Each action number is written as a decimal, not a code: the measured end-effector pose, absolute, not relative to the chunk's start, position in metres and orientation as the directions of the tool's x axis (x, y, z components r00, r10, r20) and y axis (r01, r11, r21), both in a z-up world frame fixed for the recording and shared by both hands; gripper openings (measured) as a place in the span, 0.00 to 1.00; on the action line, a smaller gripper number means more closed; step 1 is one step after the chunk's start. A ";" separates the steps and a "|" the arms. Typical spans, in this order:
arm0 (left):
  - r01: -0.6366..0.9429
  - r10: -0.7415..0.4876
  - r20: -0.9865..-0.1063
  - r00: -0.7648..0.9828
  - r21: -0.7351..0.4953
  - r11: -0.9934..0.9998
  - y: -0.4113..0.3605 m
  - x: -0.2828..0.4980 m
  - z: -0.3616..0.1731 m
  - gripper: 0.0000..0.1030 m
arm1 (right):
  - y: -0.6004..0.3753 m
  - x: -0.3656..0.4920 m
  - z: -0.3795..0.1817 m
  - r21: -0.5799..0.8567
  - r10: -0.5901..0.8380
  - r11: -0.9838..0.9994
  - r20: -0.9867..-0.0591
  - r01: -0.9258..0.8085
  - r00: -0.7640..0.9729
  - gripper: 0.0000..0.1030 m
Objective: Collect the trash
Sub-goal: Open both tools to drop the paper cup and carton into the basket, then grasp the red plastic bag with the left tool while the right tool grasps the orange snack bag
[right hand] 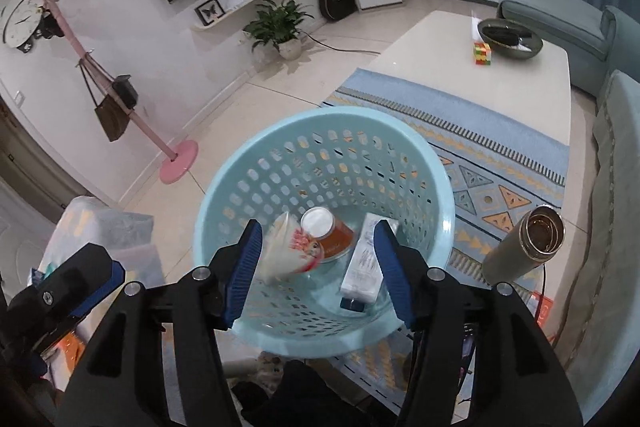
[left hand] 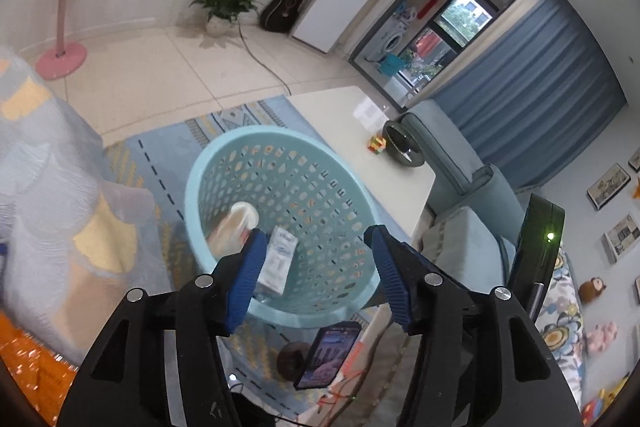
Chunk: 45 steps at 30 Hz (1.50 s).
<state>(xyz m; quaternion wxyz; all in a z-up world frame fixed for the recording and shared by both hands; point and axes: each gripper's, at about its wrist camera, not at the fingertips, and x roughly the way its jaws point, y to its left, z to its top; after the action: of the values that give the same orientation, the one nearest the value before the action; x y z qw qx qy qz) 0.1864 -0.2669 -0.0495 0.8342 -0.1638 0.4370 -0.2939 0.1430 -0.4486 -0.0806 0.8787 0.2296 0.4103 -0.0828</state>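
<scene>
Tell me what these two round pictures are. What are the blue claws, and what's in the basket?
A person holds a tool called a gripper in each hand. Each has a small camera looking along its two blue fingers, so one picture comes from the left gripper and one from the right gripper. The round lens bends the room. Both hang open over a blue basket on the rug and hold nothing. In the basket lie a paper cup, an orange cup and a white box. That is the collected trash.
</scene>
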 end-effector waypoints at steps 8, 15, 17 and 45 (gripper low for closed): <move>0.385 -0.636 -0.572 0.518 -0.508 0.771 -0.242 0.149 -0.010 0.56 | -0.420 0.112 -0.035 0.316 0.057 0.919 -0.698 0.236 0.713 0.53; 0.395 -0.606 -0.502 0.617 -0.468 0.790 -0.198 0.104 0.029 0.57 | -0.366 0.088 0.003 0.269 0.106 0.959 -0.642 0.094 0.759 0.53; 0.387 -0.587 -0.489 0.646 -0.452 0.803 -0.185 0.092 0.036 0.57 | -0.346 0.082 0.009 0.252 0.132 0.967 -0.632 0.041 0.764 0.54; -0.368 0.040 -0.569 0.822 -0.477 0.798 0.173 -0.029 0.015 0.63 | -0.187 0.071 -0.047 0.271 0.331 0.943 -0.751 -0.191 0.571 0.76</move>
<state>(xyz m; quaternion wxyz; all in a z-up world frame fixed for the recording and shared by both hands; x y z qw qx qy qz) -0.0291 0.1729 0.0152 0.9070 -0.2970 0.2767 0.1124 0.0710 -0.1871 -0.0472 0.8826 0.0800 0.4389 0.1479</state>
